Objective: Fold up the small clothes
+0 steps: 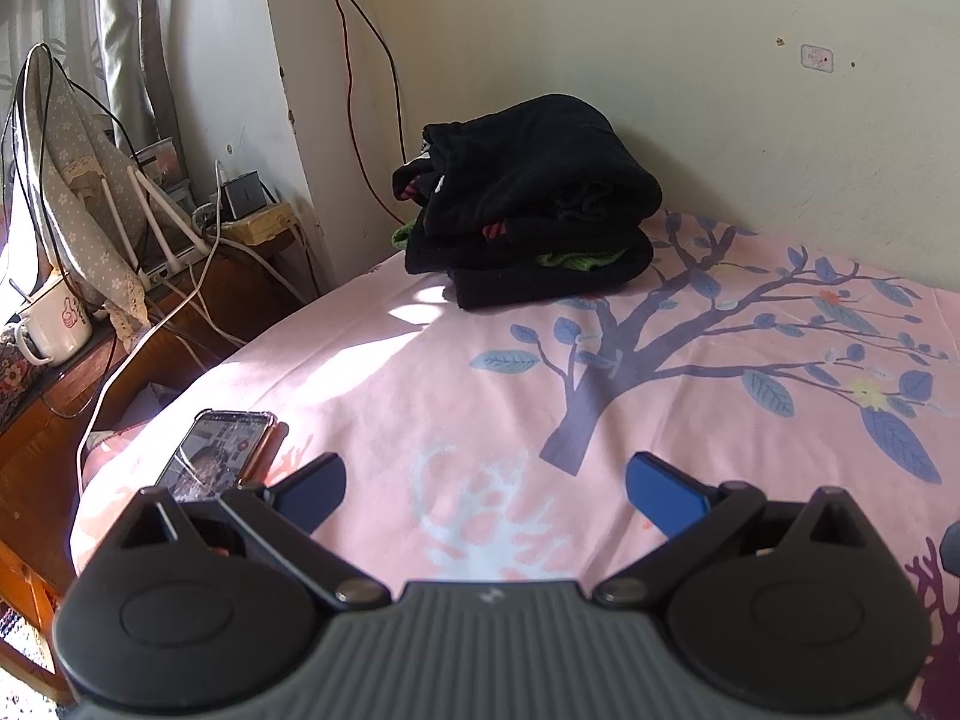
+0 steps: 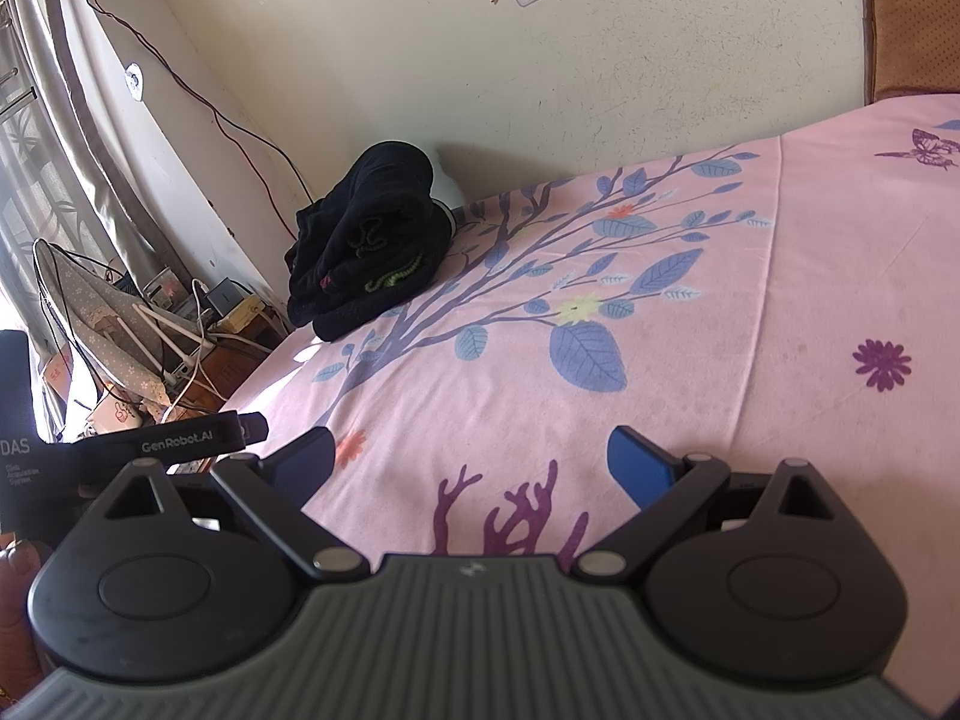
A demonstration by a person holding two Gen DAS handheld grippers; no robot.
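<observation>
Pink floral bedsheet (image 1: 480, 396) by cream wall (image 1: 660, 30), dark clothes pile (image 1: 528, 204) in corner, both jaws released, empty

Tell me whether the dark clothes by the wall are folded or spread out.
Folded: the dark clothes sit as a compact stack of layers on the pink bedsheet, in the corner.

Clothes pile (image 1: 528, 204): matt black fleece; bedsheet (image 1: 480, 372): smooth printed cotton.

cream wall (image 1: 660, 30) | grey curtain (image 1: 129, 30) | wooden side table (image 1: 36, 420) | pink floral bedsheet (image 1: 480, 390), sunlit
</observation>
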